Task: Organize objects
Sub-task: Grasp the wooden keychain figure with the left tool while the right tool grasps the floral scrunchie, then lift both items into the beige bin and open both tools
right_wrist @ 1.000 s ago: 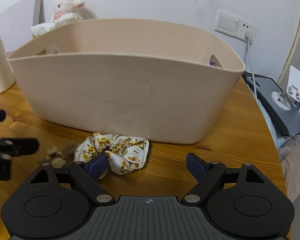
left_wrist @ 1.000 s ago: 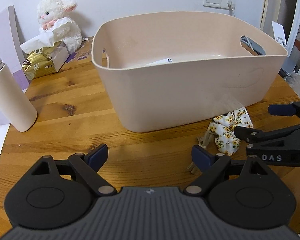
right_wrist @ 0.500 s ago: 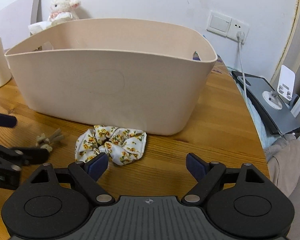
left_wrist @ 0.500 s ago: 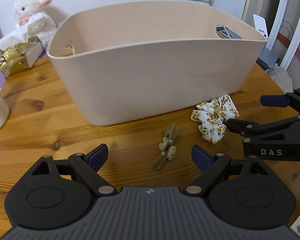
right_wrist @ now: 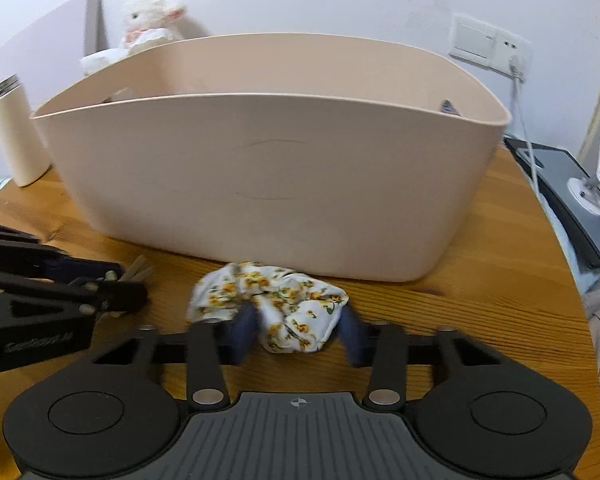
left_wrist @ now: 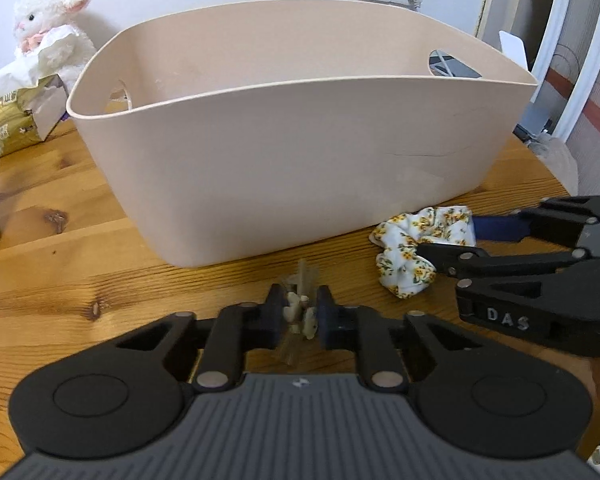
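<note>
Left wrist view: left gripper [left_wrist: 299, 314] pinching a beige hair clip [left_wrist: 300, 312] at lower centre, on the table [left_wrist: 72, 248] before the bin [left_wrist: 292, 148]. Scrunchie [left_wrist: 412, 248] lying right of centre, right gripper [left_wrist: 446, 242] reaching into it.

Right wrist view: right gripper [right_wrist: 296, 334] closing around the scrunchie [right_wrist: 276, 304] at lower centre, blue pads pressing its sides, just before the bin [right_wrist: 268, 176]. Left gripper [right_wrist: 114, 282] sitting at left edge, clasping the clip [right_wrist: 136, 270].
</note>
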A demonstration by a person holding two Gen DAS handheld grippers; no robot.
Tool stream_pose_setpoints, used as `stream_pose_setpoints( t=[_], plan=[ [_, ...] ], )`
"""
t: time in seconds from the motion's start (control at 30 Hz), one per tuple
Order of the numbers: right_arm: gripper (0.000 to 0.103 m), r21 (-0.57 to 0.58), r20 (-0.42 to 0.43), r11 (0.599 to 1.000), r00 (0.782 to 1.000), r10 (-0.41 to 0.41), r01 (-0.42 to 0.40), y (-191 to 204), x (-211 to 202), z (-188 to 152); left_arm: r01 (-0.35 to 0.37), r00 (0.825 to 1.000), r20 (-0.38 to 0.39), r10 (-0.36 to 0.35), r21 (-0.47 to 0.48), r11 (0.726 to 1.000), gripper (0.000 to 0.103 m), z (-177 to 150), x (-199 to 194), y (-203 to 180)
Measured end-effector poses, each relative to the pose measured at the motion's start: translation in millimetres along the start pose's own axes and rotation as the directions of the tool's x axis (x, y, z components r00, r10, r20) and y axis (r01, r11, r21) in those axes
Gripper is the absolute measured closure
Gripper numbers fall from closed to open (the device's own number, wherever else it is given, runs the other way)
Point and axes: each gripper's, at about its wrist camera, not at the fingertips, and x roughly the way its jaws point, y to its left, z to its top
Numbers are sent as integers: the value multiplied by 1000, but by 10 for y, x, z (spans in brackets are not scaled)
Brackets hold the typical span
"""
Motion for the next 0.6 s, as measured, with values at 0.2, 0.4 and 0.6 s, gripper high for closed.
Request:
stream_pose_setpoints(
  t=[0.2,0.4,0.6],
  plan=[
    [93,-21,-7,1000,1000,4,-4,90,-101,-37,3,1000,10,-3,12,1000,90,-77,-65,-50],
    [93,-17,49,1000,999,-7,8,77,-404,-32,-1,999,47,1,-7,1000,90,-117,-263,-31],
    [93,-24,149,999,989,-24,28,83,-822,51,-48,986,163,46,10,999,90,-63,-717,-30]
  ],
)
